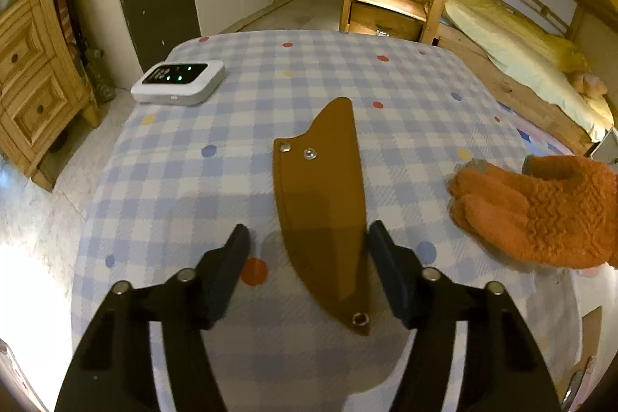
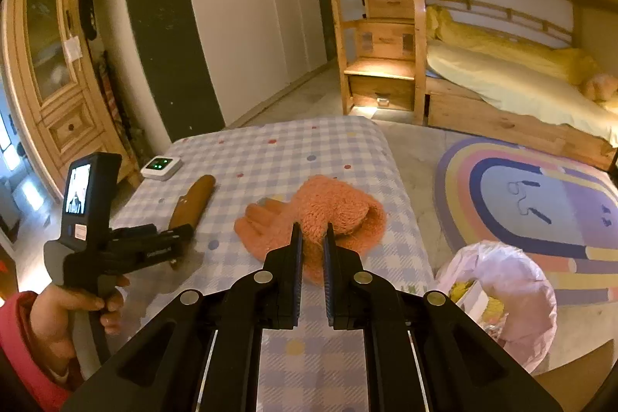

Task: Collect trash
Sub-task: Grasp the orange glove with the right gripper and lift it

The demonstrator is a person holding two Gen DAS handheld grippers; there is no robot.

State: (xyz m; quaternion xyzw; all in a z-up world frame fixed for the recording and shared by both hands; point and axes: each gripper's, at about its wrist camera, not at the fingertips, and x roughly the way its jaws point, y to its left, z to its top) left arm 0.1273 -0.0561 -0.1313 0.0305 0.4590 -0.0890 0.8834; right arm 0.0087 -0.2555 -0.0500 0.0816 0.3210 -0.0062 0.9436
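Left wrist view: low and close over the worktop (image 1: 309, 72), looking down along its length toward the far edge.
Right wrist view: higher and further back, above the near edge, facing the same way.
Shared: sheath (image 1: 322, 203) (image 2: 193, 201), glove (image 1: 540, 207) (image 2: 309, 215), white device (image 1: 178, 82) (image 2: 161, 167), bunk bed (image 1: 521, 56) (image 2: 502, 72).

White device (image 1: 178, 83); bunk bed (image 2: 513, 80); rug (image 2: 540, 203)

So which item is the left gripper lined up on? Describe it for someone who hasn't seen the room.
On the checked tablecloth, mid-table, a flat brown leather sheath lies between the open fingers of the left gripper. Unlike the white device and orange glove nearby, it is blade-shaped with metal rivets.
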